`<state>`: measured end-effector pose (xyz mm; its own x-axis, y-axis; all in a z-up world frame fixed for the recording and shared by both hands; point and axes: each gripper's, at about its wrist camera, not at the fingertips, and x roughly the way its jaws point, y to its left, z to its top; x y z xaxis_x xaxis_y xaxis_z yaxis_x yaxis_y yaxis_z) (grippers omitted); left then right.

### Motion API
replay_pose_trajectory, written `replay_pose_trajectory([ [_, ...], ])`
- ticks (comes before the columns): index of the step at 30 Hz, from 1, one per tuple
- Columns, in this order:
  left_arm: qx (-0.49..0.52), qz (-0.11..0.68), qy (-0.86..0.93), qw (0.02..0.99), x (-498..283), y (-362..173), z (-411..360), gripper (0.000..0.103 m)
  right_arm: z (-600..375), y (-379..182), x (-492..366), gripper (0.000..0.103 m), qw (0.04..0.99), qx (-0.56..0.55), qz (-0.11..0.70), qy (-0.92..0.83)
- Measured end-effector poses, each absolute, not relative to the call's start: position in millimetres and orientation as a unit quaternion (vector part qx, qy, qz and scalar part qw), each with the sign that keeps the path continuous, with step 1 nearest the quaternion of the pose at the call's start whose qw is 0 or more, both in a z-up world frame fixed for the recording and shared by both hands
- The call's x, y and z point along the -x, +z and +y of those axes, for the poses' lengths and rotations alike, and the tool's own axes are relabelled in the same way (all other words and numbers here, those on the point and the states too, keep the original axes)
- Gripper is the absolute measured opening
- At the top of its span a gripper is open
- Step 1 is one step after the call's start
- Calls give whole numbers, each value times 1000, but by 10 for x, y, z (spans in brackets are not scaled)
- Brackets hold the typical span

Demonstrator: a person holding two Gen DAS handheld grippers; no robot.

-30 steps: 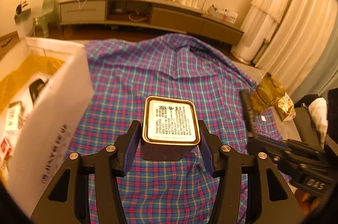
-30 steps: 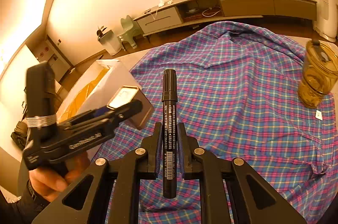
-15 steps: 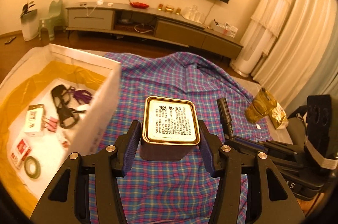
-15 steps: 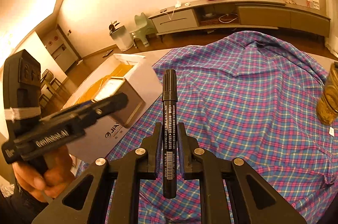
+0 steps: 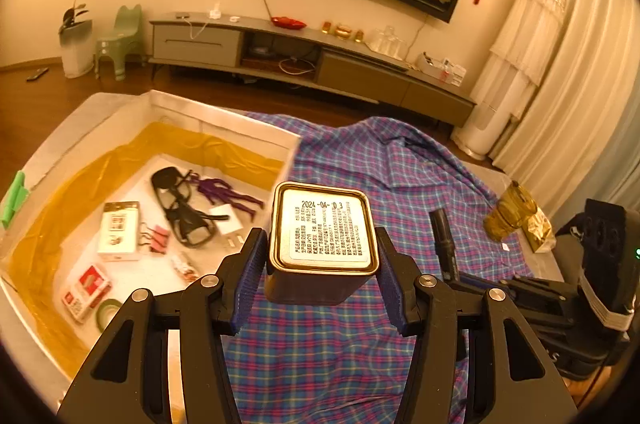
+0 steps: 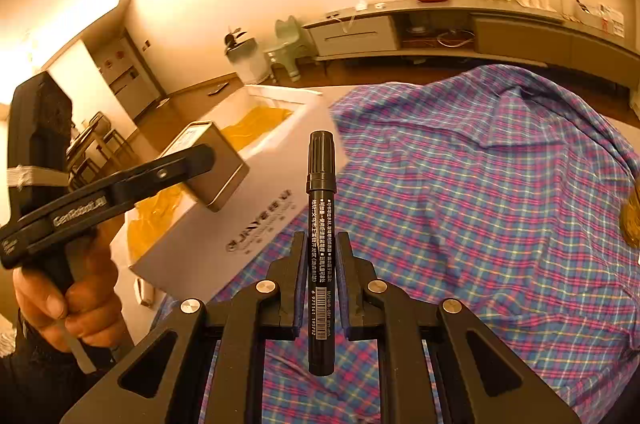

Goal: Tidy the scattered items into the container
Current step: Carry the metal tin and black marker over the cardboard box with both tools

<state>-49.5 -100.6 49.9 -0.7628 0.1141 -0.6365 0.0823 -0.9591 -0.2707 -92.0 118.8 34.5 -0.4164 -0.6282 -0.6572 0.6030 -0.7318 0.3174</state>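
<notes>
Two grippers are up, one in each hand; the left gripper (image 5: 322, 264) has its jaws set wide and pressed against the two sides of one square metal tin (image 5: 323, 230), its printed label facing up; the right gripper (image 6: 318, 276) is nearly closed, pinching one black marker (image 6: 320, 244) that stands straight up between its pads, cap at the top.

Just left of the tin and below it sits one white box (image 5: 224, 122) lined with yellow film, its near wall beside the left gripper's left finger; the tin hangs over that wall's edge, above the box and the cloth alike. Inside the box I count one pair of black glasses (image 5: 180, 204), one purple figure (image 5: 224, 194), one pink binder clip (image 5: 158, 236), one roll of green tape (image 5: 107, 310), and three small packets or cards; a few smaller bits are too small to name.

Beneath both grippers spreads one plaid shirt (image 6: 480, 184); off to the right of the marker stands one amber jar (image 5: 512, 210), well apart from it.
</notes>
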Motion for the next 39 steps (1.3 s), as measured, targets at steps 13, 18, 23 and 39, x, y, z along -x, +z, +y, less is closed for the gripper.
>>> replay_pose_trajectory([
  [13, 333, -161, 929, -10, 282, 555, -1407, 55, 932, 577, 749, 14, 383, -383, -37, -840],
  [18, 328, -171, 929, -16, 218, 576, -1560, 55, 776, 616, 706, 14, 394, -384, -44, -834],
  [23, 324, -185, 927, -23, 150, 593, -1734, 55, 593, 697, 664, 14, 406, -380, -44, -830],
  [39, 319, -224, 920, -35, 20, 603, -2129, 55, 48, 835, 638, 14, 428, -385, -39, -817],
])
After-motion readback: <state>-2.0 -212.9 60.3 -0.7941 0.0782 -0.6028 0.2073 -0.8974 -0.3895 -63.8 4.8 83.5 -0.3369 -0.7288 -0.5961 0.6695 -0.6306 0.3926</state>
